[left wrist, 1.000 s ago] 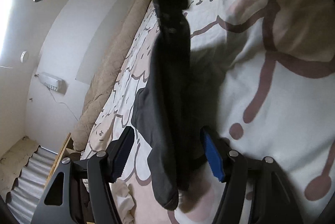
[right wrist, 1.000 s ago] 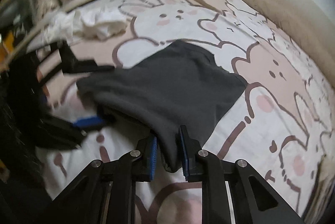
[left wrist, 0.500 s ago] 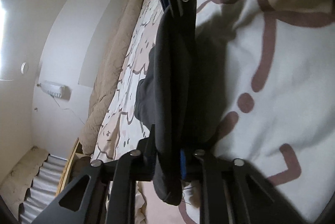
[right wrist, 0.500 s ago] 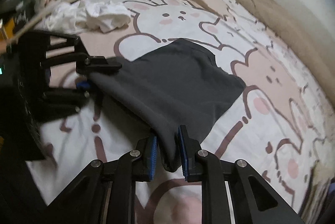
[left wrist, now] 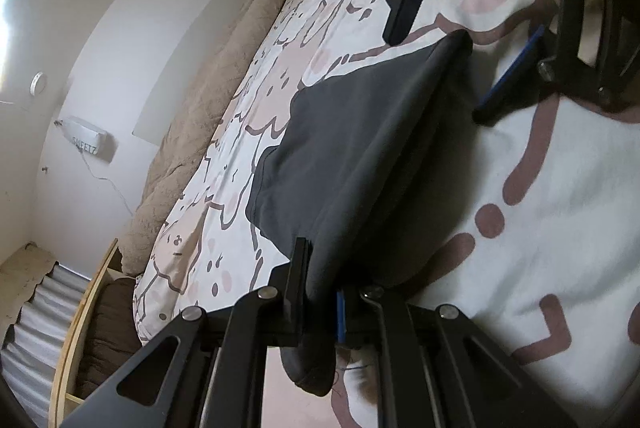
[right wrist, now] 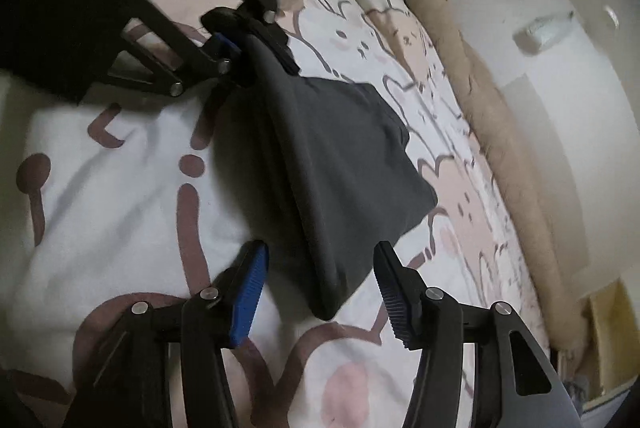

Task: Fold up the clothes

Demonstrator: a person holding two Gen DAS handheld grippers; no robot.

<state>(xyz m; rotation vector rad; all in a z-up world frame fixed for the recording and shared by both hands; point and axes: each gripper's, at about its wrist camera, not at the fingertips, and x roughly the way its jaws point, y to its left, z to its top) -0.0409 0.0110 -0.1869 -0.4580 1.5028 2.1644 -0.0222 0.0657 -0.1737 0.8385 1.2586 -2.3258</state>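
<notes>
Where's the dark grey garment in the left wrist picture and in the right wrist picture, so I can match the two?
Left wrist: the garment runs from bottom centre, clamped in the left gripper, up to the upper right.
Right wrist: it fills the centre, its near corner between the open jaws of the right gripper.
Shared landmark: the beige blanket rolled along the bed's wall side.
</notes>
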